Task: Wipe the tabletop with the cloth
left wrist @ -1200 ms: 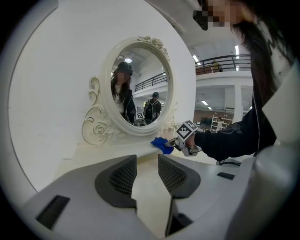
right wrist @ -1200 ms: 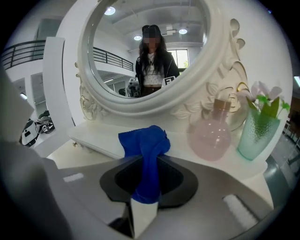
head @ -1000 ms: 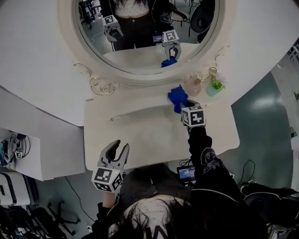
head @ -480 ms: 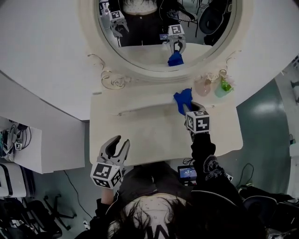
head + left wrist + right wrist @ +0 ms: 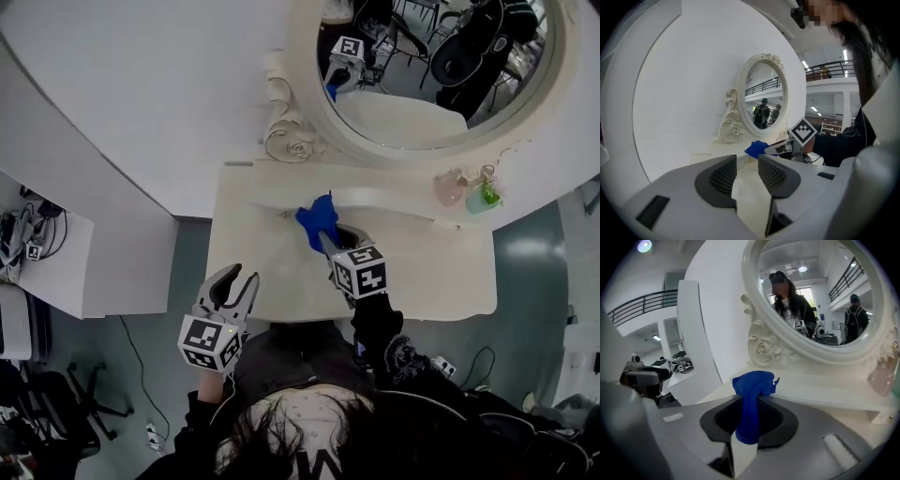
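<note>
Head view: the cloth point(image 5: 315, 221) has slid left along the tabletop's point(image 5: 441, 272) back ledge, away from the pink and green bottles point(image 5: 469, 192). The tabletop lies bare to its right.
Left gripper view: the left gripper point(image 5: 746, 165), part-open and empty, is at the near edge.
Right gripper view: the right gripper point(image 5: 750, 405) clamps the cloth.

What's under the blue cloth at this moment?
The cream tabletop lies under the cloth, which the right gripper holds pinched. The spot directly beneath is covered, so contact can't be confirmed.

The cloth point(image 5: 316, 221) rests on the tabletop point(image 5: 441, 272), left of centre, before the mirror point(image 5: 422, 108); two bottles point(image 5: 451, 188) stand at right.
</note>
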{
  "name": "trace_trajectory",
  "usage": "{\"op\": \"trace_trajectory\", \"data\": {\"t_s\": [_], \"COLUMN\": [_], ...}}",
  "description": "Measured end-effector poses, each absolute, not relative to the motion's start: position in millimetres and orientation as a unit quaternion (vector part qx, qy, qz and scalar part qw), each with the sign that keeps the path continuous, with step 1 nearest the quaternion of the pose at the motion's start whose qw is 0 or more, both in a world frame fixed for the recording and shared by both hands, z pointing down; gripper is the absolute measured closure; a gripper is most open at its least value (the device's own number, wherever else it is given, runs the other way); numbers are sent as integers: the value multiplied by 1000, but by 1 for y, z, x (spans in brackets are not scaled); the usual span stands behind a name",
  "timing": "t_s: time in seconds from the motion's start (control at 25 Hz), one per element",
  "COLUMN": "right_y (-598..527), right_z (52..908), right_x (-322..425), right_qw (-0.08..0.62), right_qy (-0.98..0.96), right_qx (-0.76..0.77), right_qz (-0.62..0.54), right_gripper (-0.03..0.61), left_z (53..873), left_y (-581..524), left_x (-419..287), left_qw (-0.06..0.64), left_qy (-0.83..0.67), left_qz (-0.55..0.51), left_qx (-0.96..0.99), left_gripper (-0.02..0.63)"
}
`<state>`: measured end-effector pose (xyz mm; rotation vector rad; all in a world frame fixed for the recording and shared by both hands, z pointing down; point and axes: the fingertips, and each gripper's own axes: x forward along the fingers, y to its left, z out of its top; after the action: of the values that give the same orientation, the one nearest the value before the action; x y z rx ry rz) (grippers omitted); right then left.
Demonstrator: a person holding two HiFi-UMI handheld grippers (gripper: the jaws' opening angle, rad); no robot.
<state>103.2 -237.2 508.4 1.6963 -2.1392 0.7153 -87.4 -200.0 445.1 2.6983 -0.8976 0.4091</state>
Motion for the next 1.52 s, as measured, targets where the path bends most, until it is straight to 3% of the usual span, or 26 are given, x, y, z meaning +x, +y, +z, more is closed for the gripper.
{"op": "trace_trajectory", "data": {"t_s": [0.44,0.68,1.04,1.52], "right_y": [-284,-310,-323,-306], "right_z": [557,598,640,643], "right_x": [-87,-144,-146,-71], "right_qw": [226,268,313,326], "right_qy": [-814,-822,-795,-751], "right_qx": [475,443,454,518], "right_qz": [245,238,251,249], "right_gripper": [491,491,491,491], "left_z": [469,477,490,488], "left_y": [-217,-214,-216,-234], "left_x": [-183,-220,-251,-190], "left_qw": [153,168,177,163], "left_qy": [-350,-375,-385,-295], "left_qz": [147,148,170,166], "left_qx": [912,900,890,927], "left_gripper": [471,471,471,471]}}
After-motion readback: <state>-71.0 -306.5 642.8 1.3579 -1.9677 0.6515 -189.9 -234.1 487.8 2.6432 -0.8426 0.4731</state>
